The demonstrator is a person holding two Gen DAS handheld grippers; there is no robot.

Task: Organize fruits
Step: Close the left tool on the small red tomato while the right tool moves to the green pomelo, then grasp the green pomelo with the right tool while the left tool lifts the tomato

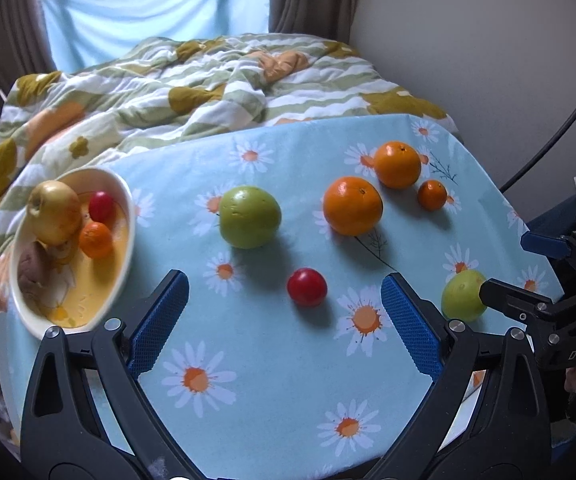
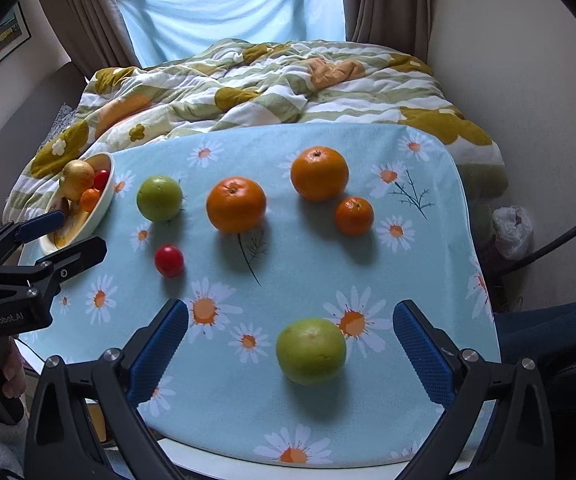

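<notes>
Fruits lay scattered over my table [image 2: 439, 280], which wore a pale blue cloth printed with daisies. Largest was the cream bowl [image 1: 122, 216] with its yellow inside, at the table's left edge toward the far corner; it held a yellowish apple [image 1: 54, 212], a small mandarin [image 1: 96, 240] and a red cherry tomato [image 1: 101, 206]. Next in size, two big oranges [image 2: 236, 204] [image 2: 319, 173] sat toward the far edge, glossy and dimpled. One green apple [image 2: 159, 198] stood near the bowl, dull and a little blotched. Another green apple [image 2: 311, 350] rested near the front edge, between the spread fingers of my right tongs [image 2: 291, 354], which touched nothing. A small mandarin [image 2: 354, 216] sat just beside the farther orange. Smallest, a shiny red tomato [image 1: 306, 286] lay loose ahead of my left tongs [image 1: 284, 322], whose blue pads gaped wide and held nothing.
</notes>
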